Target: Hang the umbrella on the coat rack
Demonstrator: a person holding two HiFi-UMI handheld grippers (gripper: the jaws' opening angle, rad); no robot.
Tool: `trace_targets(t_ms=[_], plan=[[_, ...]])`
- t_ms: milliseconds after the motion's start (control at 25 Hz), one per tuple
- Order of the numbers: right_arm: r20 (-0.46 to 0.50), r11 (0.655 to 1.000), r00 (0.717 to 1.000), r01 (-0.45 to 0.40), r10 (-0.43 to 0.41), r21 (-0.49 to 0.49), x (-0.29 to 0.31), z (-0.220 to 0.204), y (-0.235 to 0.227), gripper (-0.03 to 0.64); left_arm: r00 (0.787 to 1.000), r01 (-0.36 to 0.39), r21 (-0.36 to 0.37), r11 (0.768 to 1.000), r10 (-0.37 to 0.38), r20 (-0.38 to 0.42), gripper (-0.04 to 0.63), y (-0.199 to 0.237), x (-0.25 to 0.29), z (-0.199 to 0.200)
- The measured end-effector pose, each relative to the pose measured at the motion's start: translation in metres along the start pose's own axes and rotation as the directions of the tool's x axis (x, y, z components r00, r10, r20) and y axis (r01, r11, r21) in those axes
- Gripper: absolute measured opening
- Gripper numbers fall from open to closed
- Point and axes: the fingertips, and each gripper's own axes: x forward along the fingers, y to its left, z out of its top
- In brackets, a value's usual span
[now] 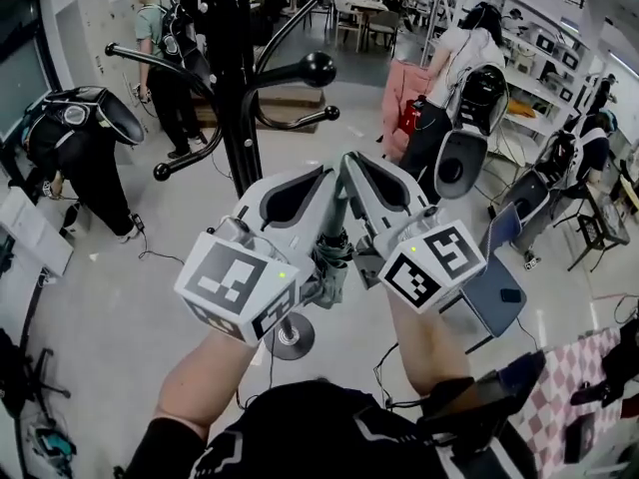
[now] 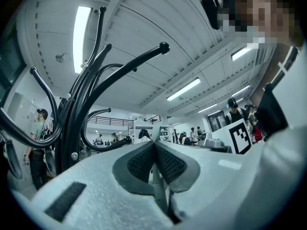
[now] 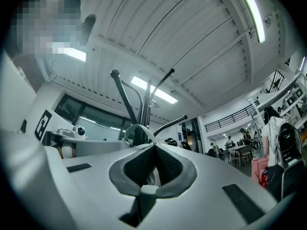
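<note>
The black coat rack (image 1: pixel 238 98) stands just beyond my hands, its ball-tipped hook (image 1: pixel 319 68) reaching towards me. Its round base (image 1: pixel 290 335) shows below the grippers. A folded grey-green umbrella (image 1: pixel 332 252) hangs upright between the two grippers. My left gripper (image 1: pixel 324 173) and right gripper (image 1: pixel 349 160) are pressed close together, both shut on it. In the left gripper view the left gripper (image 2: pixel 154 145) clamps a thin pale strip, with the rack's hooks (image 2: pixel 72 128) at the left. The right gripper (image 3: pixel 154 147) pinches a pale piece, and a strap loop (image 3: pixel 128 131) rises in front of the rack (image 3: pixel 144 111).
A bent-over person in black (image 1: pixel 85 143) is at the left, and another with a backpack rig (image 1: pixel 459 88) at the right. A blue chair (image 1: pixel 494 287) and checkered cloth (image 1: pixel 569 387) lie at the lower right. Cables trail over the floor (image 1: pixel 150 257).
</note>
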Motion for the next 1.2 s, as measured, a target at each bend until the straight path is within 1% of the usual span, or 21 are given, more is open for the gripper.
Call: trace_targets(t_ms=[160,280,520,920,1200], plan=[[0.005,1.000,1.000,-0.023,0.023,0.016,0.012,-0.019,-0.041,0.008,0.999,-0.033,-0.022,0.999,0.033,-0.014,0.009,0.013,0.037,-0.028],[0.012,0.999,0.999,-0.042,0.042,0.026,0.022,-0.027,-0.055,0.008,0.998,-0.057,-0.017,0.998,0.056,-0.022,0.009,0.023,0.050,-0.036],[0.018,0.995,0.996,-0.083,0.082,0.061,0.043,-0.036,-0.068,0.008,0.995,-0.097,0.021,0.995,0.098,-0.035,0.009,0.039,0.061,-0.035],[0.027,0.985,0.989,-0.149,0.147,0.092,0.066,-0.047,-0.084,0.009,0.986,-0.162,0.030,0.986,0.163,-0.032,0.009,0.060,0.074,-0.039],[0.033,0.972,0.980,-0.197,0.194,0.126,0.081,-0.059,-0.079,0.008,0.976,-0.213,0.037,0.976,0.214,-0.040,0.009,0.072,0.070,-0.047]])
